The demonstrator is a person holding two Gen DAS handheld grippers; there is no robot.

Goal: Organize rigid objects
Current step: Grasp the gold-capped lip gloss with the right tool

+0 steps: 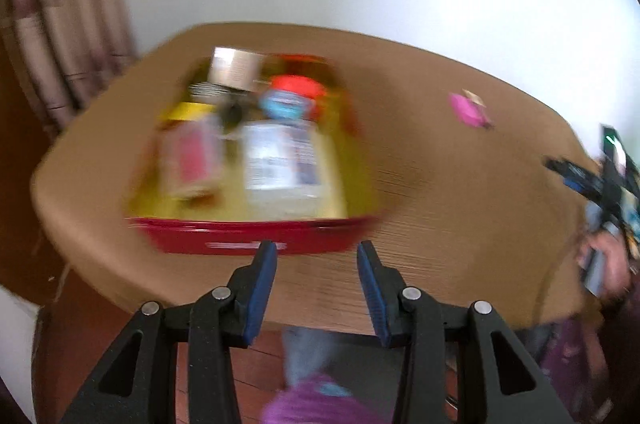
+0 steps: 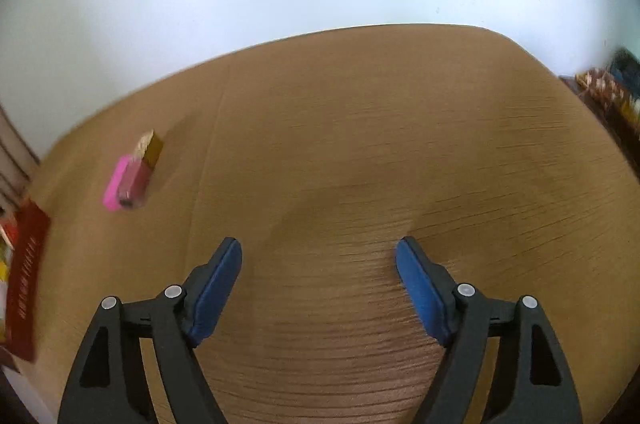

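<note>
Left wrist view: the red tray (image 1: 256,244) near the desk's (image 1: 440,184) left edge holds two jars and a tape roll; left gripper (image 1: 317,252) and right gripper (image 2: 318,252) both gape empty; pink box (image 2: 128,180) lies apart.

Red bin (image 1: 256,238) of blurred containers

brown wood-grain table (image 2: 360,152): matt, finely ridged
red plastic tray (image 1: 248,238): glossy
clear plastic bottle (image 1: 280,164): paper label
</note>
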